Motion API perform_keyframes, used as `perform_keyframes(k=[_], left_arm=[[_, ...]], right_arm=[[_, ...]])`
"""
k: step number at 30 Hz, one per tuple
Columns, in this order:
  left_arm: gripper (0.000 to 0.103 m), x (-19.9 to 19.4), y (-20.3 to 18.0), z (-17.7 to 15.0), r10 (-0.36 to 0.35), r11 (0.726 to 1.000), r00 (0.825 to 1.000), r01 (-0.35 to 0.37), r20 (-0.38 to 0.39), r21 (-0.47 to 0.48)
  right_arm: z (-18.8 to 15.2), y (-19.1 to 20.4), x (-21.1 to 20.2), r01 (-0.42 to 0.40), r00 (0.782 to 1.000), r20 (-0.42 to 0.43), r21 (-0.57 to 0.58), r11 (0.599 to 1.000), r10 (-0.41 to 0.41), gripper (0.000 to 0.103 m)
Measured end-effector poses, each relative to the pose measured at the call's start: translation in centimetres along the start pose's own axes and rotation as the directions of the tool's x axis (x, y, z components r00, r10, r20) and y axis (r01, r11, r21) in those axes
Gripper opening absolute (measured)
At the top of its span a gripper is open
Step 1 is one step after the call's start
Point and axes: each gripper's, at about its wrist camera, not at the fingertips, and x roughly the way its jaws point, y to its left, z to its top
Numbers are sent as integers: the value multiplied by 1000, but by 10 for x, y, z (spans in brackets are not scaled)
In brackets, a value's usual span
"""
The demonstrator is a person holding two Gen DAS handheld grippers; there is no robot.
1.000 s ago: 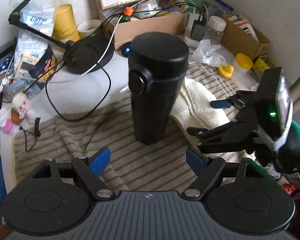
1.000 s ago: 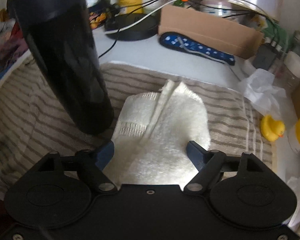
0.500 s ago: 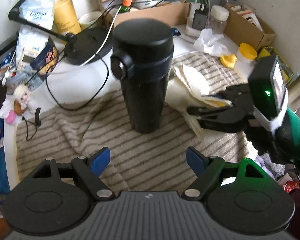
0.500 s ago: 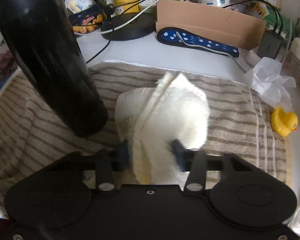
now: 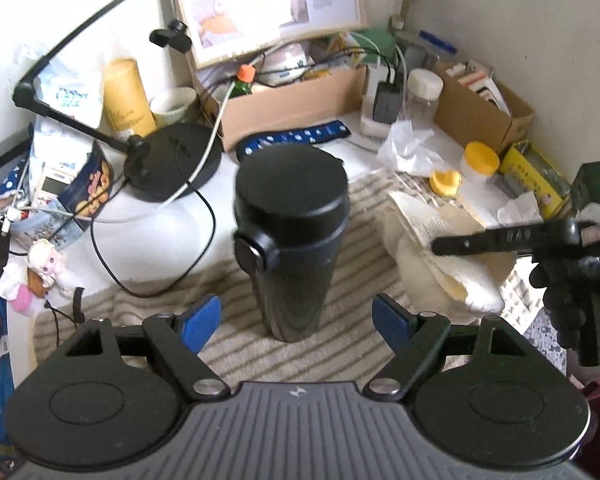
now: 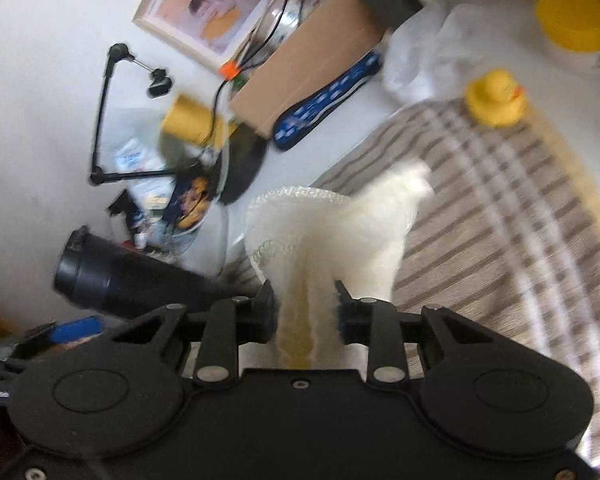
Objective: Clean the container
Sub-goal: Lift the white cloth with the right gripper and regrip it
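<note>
Flask (image 5: 290, 240), black and lidded, stands upright on my striped mat (image 5: 340, 344) just ahead of my spread left gripper (image 5: 296, 316); my right gripper (image 6: 305, 310) pinches the white cloth (image 6: 332, 236) beside it.

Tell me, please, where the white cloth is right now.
The white cloth is clamped in the right gripper, above the striped towel, right of the black flask.
</note>
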Motion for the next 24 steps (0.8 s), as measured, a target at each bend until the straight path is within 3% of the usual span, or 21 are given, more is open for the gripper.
perform_keyframes(k=[3, 4, 6, 9, 10, 12, 14, 16, 18, 21, 24], left_arm=[[83, 1, 7, -2, -3, 1000, 1000, 3, -3, -14], [83, 1, 8, -2, -6, 1000, 1000, 6, -6, -15], [83, 1, 9, -3, -10, 1000, 1000, 10, -7, -13], [83, -1, 10, -6, -14, 1000, 1000, 14, -2, -16], [83, -1, 12, -7, -15, 1000, 1000, 15, -4, -21], [83, 0, 16, -11, -12, 1000, 1000, 12, -10, -29], [83, 0, 19, -15, -8, 999, 1000, 7, -18, -38], [83, -1, 22, -18, -7, 999, 1000, 6, -22, -51], [83, 0, 24, -21, -7, 998, 1000, 6, -28, -58], [83, 2, 25, -25, -10, 998, 999, 7, -41, -60], [83, 3, 25, -24, -11, 998, 999, 9, -39, -54]], right_arm=[[-14, 38, 5, 58, 998, 0, -208, 976, -60, 47], [-19, 51, 6, 74, 997, 2, -275, 959, -77, 63], [-29, 76, 10, 104, 994, 10, -405, 909, -110, 65], [-44, 115, 15, 143, 987, 29, -583, 800, -156, 65], [-46, 117, 13, 125, 990, 23, -594, 794, -139, 65], [-37, 112, 10, 80, 996, 5, -582, 809, -94, 65], [-30, 103, 4, 51, 998, 0, -518, 854, -60, 65], [-23, 86, -6, 67, 998, 33, -420, 905, -58, 66], [-15, 64, -11, 118, 993, 46, -314, 942, -109, 66], [-6, 52, 0, 132, 991, 28, -234, 963, -129, 67], [-6, 73, 14, 129, 991, 11, -317, 939, -133, 67]])
